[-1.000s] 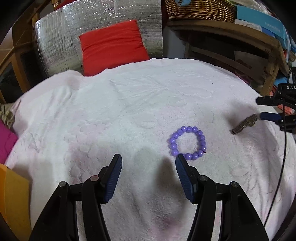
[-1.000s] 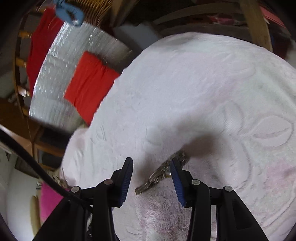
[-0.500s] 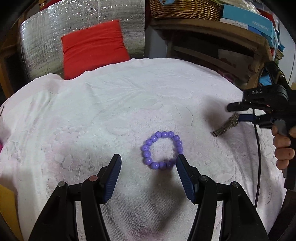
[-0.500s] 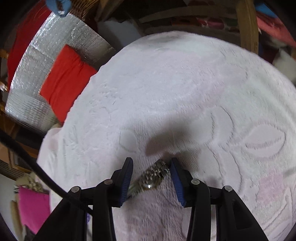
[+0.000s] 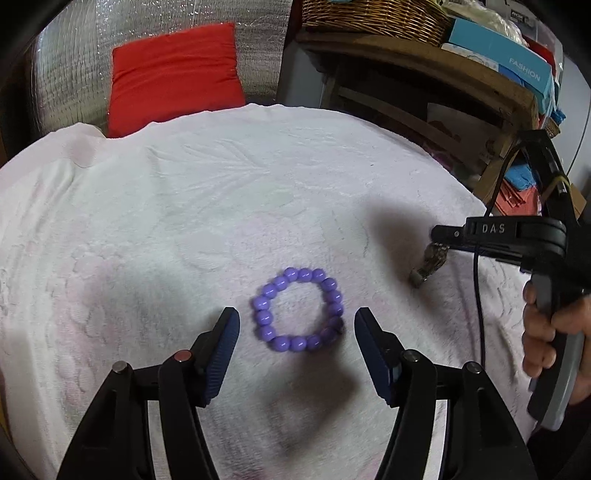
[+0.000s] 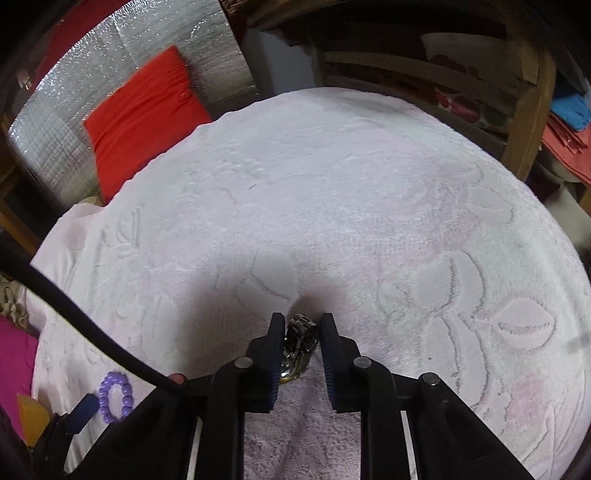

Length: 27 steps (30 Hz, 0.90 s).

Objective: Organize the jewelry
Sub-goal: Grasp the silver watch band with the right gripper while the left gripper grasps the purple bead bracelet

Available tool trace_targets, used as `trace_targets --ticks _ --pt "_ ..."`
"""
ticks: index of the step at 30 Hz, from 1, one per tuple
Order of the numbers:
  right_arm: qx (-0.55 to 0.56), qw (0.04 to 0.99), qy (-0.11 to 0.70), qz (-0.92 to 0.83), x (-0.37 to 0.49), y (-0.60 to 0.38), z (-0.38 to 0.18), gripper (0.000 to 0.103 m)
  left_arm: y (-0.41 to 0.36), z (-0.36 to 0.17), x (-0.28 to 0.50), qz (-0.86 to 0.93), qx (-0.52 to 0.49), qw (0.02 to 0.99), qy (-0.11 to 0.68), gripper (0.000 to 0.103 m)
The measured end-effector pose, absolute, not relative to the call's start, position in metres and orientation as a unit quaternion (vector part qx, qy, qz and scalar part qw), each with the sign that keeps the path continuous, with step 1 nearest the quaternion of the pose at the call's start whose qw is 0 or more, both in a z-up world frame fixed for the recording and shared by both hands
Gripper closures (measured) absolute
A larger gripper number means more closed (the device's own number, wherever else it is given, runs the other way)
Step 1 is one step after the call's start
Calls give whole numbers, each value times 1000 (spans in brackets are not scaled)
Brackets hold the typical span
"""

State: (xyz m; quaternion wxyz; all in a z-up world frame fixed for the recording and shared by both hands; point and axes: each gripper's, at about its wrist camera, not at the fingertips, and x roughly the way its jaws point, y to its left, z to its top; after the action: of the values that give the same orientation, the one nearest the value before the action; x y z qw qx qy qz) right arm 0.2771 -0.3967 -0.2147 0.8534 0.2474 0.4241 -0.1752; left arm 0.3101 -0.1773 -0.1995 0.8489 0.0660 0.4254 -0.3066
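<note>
Right gripper (image 6: 301,345) fingers closing around the metal watch (image 6: 298,347) on the white towel (image 6: 332,221); grabbing only the band's edge could let it slip. Left gripper (image 5: 295,354) fingers opening, empty, straddling the purple bead bracelet (image 5: 298,314) lying just ahead.

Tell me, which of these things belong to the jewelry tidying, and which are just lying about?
Part of the job:
- purple bead bracelet, lying on the towel between the open left claw
- metal watch, with the right claw closing around it

Just lying about:
- white towel underneath
- red cushion
- wicker basket
- blue box on the wooden shelf
</note>
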Motion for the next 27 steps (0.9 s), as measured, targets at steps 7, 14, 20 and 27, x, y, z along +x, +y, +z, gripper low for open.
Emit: trace_targets --ticks 7,14,20,27 --pt "265 851 425 -157 272 -398 -214 84 -188 -201 311 -295 70 849 432 37" --pt "372 815 441 -46 270 -412 -222 84 -187 -201 311 -287 78 850 434 67" --pt "368 807 461 -25 269 -407 -222 81 -179 -202 308 -308 50 836 451 94" --pt "379 795 471 -47 270 -404 -230 69 -172 -198 299 -321 45 830 454 94"
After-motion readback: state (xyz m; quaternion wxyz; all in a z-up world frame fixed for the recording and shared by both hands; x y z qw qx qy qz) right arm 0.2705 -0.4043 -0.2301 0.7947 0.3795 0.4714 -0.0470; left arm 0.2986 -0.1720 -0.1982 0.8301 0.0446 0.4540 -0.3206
